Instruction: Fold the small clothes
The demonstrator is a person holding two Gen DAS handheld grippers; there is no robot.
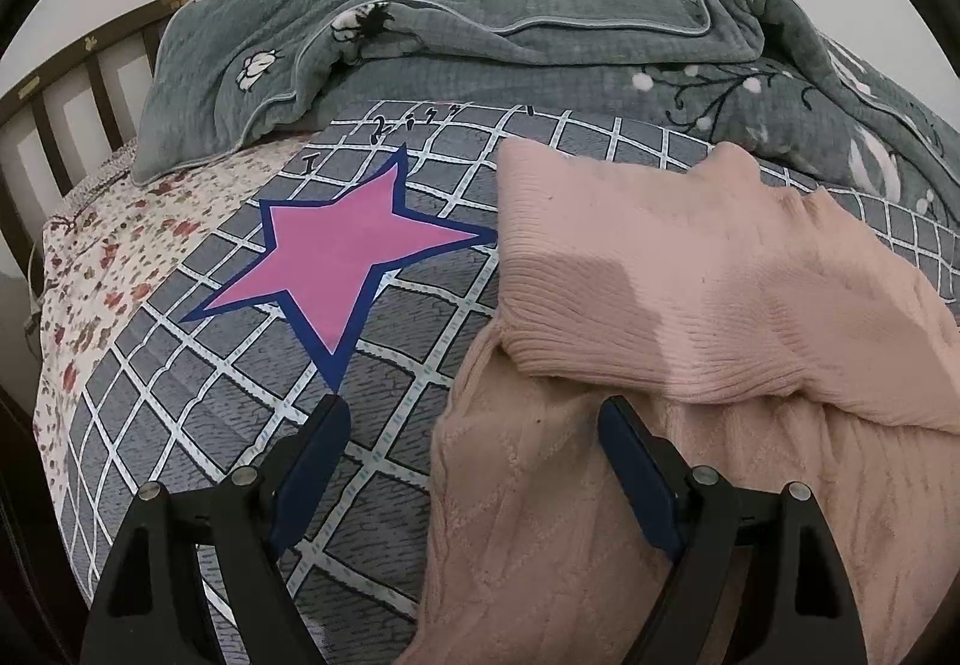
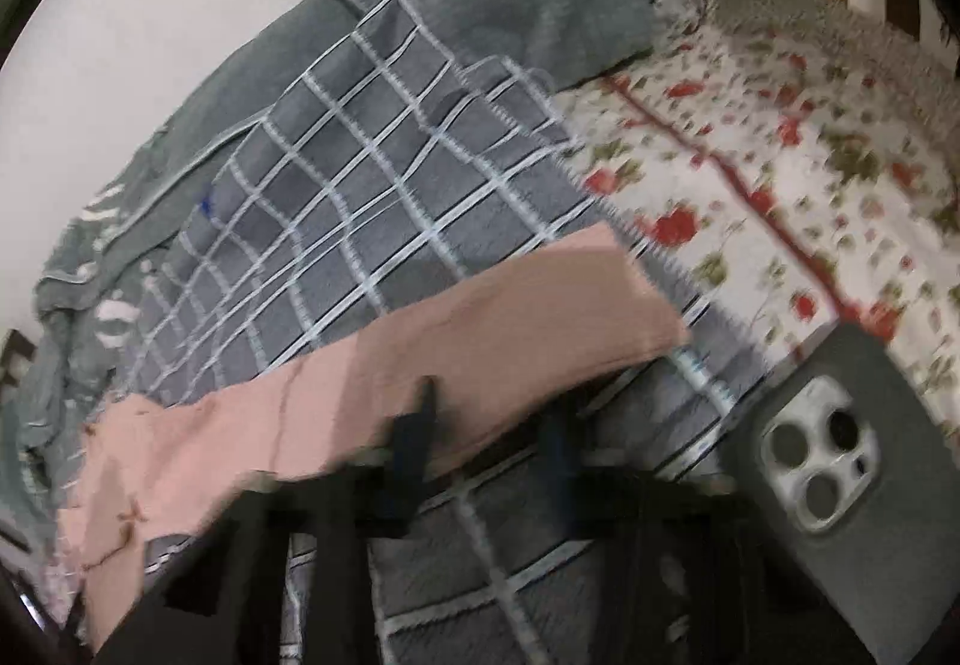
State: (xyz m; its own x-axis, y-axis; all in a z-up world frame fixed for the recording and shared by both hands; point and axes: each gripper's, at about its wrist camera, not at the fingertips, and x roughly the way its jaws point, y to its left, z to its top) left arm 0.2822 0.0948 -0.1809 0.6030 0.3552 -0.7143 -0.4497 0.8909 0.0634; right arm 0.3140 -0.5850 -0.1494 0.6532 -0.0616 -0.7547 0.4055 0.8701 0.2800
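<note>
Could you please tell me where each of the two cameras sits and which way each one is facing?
Left wrist: on the left gripper, looking down over open fingers at the pink sweater, the pink star and the rumpled green quilt.
Right wrist: on the right gripper, blurred and tilted, at the sweater, the floral sheet and a phone.
Shared: the sweater, the grey checked blanket, quilt and sheet.

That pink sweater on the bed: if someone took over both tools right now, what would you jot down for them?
Left tool: open, hovering over the sweater's left edge, holding nothing.
Right tool: blurred; reads as shut at the sweater's edge, a grip can't be confirmed.
Pink sweater: lies on the grey checked blanket, one ribbed part already folded over the body.
Phone: lies beside the right tool; avoid it.
Left to do: remaining folds, then tidy.
</note>
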